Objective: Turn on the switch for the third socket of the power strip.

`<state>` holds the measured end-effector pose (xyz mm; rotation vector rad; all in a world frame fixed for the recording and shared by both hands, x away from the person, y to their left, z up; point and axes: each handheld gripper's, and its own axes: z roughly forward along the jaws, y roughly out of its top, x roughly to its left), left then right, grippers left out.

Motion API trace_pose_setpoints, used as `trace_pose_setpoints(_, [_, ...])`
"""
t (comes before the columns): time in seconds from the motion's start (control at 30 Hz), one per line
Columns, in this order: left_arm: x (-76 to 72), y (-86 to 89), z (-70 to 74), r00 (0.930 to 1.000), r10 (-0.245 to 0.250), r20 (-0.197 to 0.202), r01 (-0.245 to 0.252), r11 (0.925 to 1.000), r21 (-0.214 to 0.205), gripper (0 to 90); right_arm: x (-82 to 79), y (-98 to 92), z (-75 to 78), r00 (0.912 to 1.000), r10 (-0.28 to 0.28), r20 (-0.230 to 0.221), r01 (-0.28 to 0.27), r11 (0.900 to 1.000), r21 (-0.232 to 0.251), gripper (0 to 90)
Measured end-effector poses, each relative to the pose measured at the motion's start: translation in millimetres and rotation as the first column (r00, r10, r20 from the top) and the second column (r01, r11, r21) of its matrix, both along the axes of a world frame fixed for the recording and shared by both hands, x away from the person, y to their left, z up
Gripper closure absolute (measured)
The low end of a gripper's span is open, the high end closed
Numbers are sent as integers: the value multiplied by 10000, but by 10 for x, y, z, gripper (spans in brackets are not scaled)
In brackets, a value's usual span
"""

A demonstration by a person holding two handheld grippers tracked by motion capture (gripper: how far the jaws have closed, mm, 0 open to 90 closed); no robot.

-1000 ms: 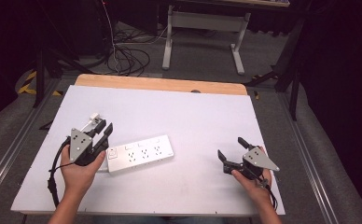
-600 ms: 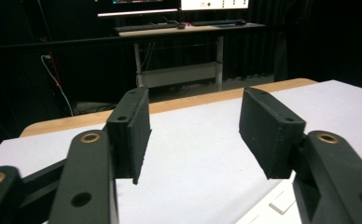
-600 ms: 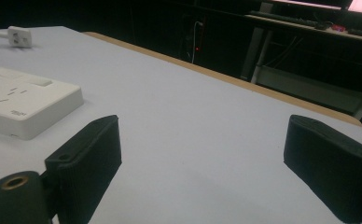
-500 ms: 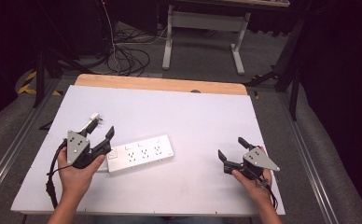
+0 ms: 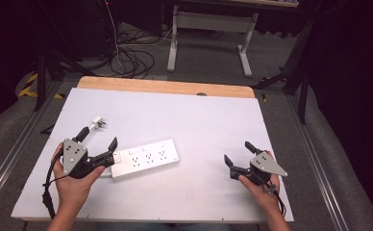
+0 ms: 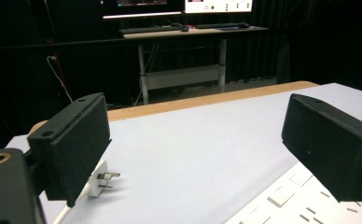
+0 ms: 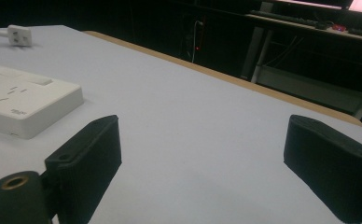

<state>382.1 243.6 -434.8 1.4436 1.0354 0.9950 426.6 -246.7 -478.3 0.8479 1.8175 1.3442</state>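
Both claws (image 5: 98, 139) (image 5: 237, 153) spread, low.

— What sort of place is this?

— A lab or test room. Beyond the jaws, past the white table (image 5: 184, 120), stands a height-adjustable desk (image 6: 188, 35) with lit monitors (image 6: 219, 5) and a keyboard.

— Anything else?

— Black curtains all round, loose cables (image 5: 131, 60) on grey carpet, and yellow-black hazard tape (image 5: 28, 84) on the floor at the left.
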Motion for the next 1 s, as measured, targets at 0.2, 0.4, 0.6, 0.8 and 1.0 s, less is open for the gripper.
trace_pose_setpoints(0.2, [-74, 83, -12, 9993, 367, -6, -367, 9992, -141, 16, -6, -5, 5, 10000, -40, -21, 40, 10000, 22, 119])
trace_pose_setpoints(0.4, [-91, 121, -16, 9993, 379, 30, -379, 9992, -114, 18, 0, 8, 2, 10000, 21, 19, -21, 10000, 8, 119])
trace_pose_setpoints(0.6, [-88, 104, -36, 9994, 338, 19, -338, 9994, -1, 20, -1, 1, 4, 10000, -10, 26, 10, 10000, 30, 117])
trace_pose_setpoints(0.8, [-93, 90, -73, 9994, 337, -44, -337, 9994, 78, 27, -4, -9, 10, 10000, 7, 79, -7, 10000, 83, 115])
trace_pose_setpoints(1.0, [-86, 84, -87, 9995, 307, -57, -306, 9995, 91, 27, 0, -14, 11, 9999, -69, 107, 68, 9999, 133, 52])
